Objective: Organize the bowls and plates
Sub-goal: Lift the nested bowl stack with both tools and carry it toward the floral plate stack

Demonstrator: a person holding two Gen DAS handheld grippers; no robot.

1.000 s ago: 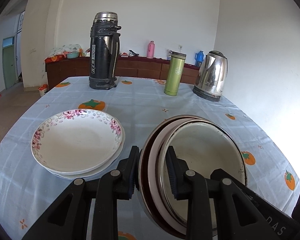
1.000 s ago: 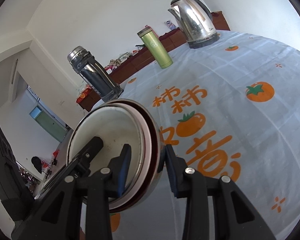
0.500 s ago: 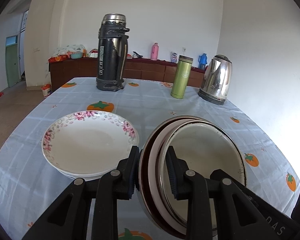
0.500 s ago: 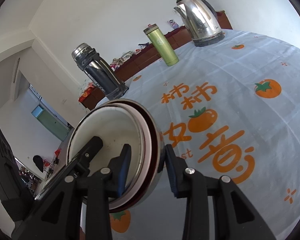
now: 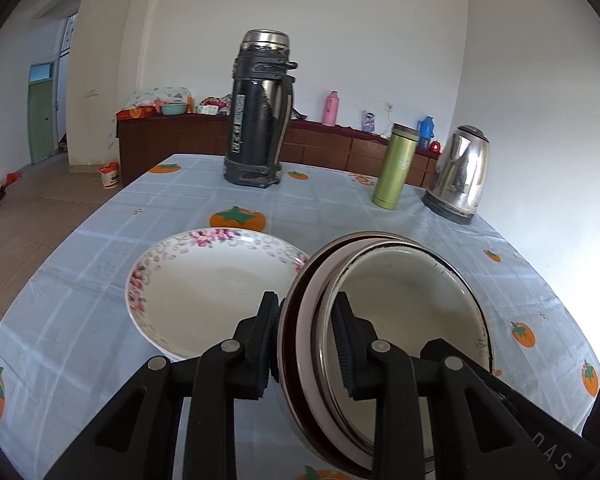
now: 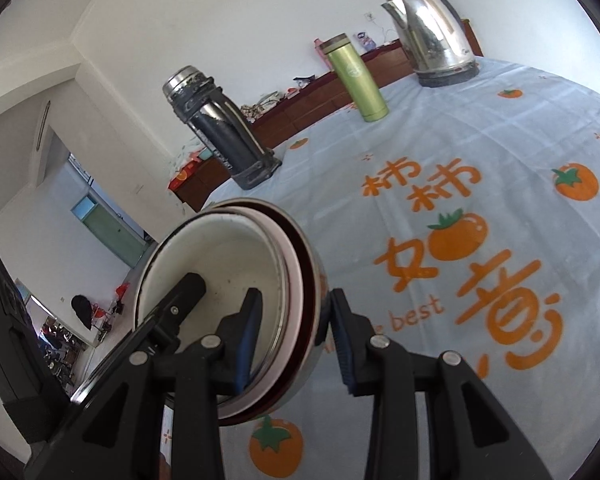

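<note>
Both grippers' jaws clenched on bowl stack (image 5: pixel 400 320) rims, L (image 5: pixel 306 344) & R (image 6: pixel 296 340); floral plates (image 5: pixel 204 292) lie frame-left, prob. touching.

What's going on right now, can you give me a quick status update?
Left gripper and right gripper both clamped on the rims of the stacked bowls, held over the table. Flowered plates sit just left. Nothing in the way.

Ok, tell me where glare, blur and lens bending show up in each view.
Left wrist view: the kettle mirrors bright light, the right wall is washed out, the table edge curves, corners are black. Right wrist view: glare on the kettle and flask, walls bow, and the bowls look sharp.
</note>
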